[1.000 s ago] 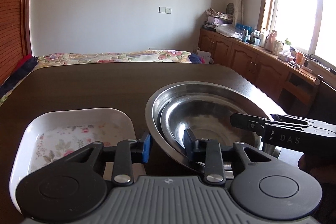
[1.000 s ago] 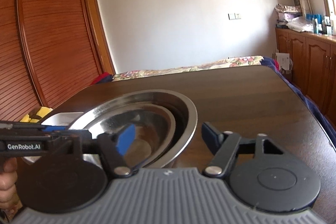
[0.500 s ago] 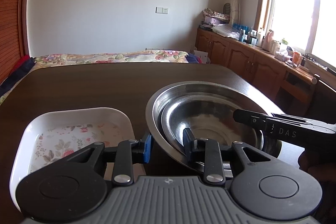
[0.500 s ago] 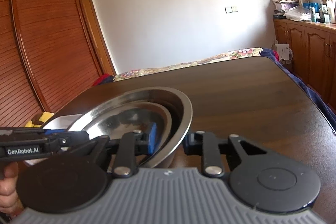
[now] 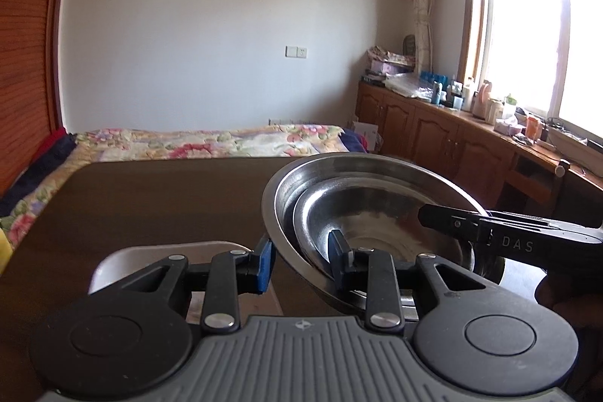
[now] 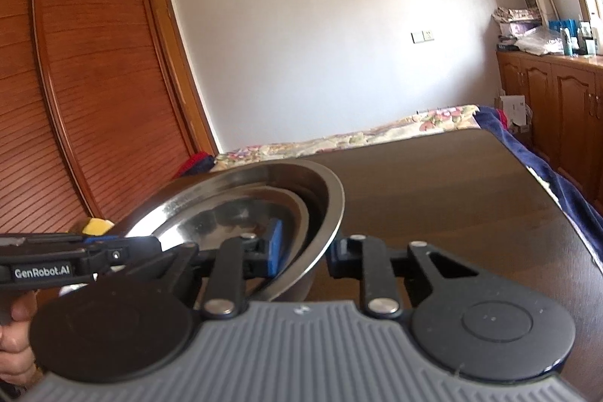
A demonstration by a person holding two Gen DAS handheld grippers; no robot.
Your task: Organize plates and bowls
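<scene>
A large steel bowl (image 5: 350,164) with a smaller steel bowl (image 5: 369,213) nested inside is held up above the dark table (image 5: 162,202). My left gripper (image 5: 299,257) is shut on the left rim of the stacked bowls. My right gripper (image 6: 305,249) is shut on the right rim (image 6: 331,210); it also shows in the left wrist view (image 5: 490,228). A white dish (image 5: 124,259) with a floral bottom sits on the table below my left gripper, mostly hidden by it.
A bed with a floral cover (image 5: 211,142) lies past the table's far edge. Wooden cabinets (image 5: 444,134) with bottles line the right wall under a window. A wooden wardrobe (image 6: 86,100) stands at the left. A yellow object (image 6: 96,225) lies beside the table's left side.
My right gripper closed on the bowls' right rim. Both grippers then lifted the stacked bowls off the table, and the white dish dropped low in the left wrist view.
</scene>
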